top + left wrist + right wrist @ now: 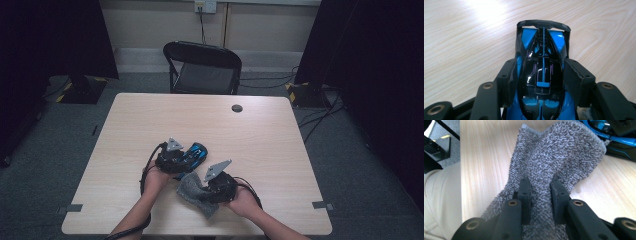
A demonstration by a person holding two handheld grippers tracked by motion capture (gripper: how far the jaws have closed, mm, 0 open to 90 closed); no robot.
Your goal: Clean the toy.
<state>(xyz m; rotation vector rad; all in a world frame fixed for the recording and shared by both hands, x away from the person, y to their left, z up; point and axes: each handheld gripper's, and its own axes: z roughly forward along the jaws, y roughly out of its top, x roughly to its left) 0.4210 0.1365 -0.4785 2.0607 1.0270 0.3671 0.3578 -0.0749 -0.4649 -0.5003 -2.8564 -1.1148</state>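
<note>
The table (260, 125) serves as the work surface, with both hands working near its front edge. On it, just ahead of the left hand, sits a blue and black toy car (542, 75); the left gripper (541, 77) pinches it across the body, one jaw on each flank, evidently to steady it for cleaning. The right gripper (540, 195) has its jaws pressed on a fold of grey cloth (559, 157), whose free end stands up towards the car's side, near it; contact cannot be confirmed. Judgement: one hand braces the car while the other brings the cloth in to wipe it.
</note>
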